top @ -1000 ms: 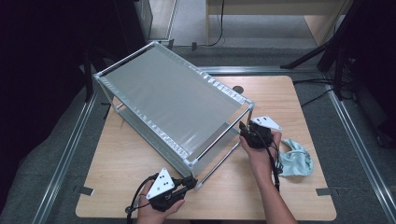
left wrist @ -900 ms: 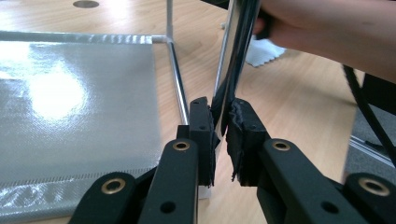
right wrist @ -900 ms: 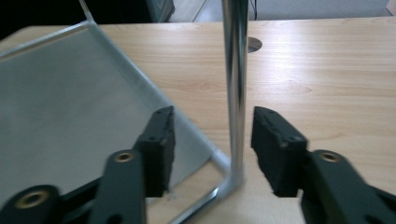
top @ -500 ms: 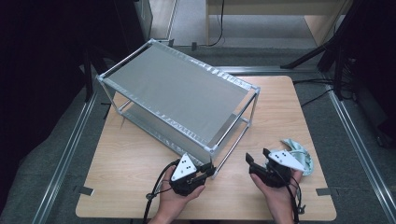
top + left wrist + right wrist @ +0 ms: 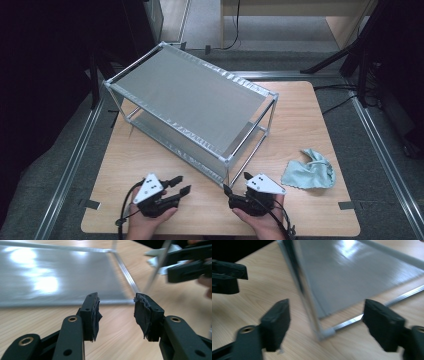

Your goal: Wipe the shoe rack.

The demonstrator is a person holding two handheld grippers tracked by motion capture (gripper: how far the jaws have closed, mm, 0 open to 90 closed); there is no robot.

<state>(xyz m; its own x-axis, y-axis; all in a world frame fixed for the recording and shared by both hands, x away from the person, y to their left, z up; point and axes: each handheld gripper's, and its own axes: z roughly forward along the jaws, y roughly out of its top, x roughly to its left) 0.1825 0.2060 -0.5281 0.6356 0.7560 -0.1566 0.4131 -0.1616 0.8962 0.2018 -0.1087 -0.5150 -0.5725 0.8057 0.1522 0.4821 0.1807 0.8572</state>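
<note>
Across the wooden table (image 5: 320,110) the two-tier metal shelf rack (image 5: 195,100) is set upright, no longer tilted, while the left gripper (image 5: 176,184) and right gripper (image 5: 235,183), jaws just opened and empty, are drawn back near its front corner.

Looks like a lab or test room to me: plain wooden surface (image 5: 310,120) boxed in by aluminium rails (image 5: 70,165) on a grey carpet floor (image 5: 385,200), cables (image 5: 235,30) trailing around, dark gear stands (image 5: 350,55) at the back.
</note>
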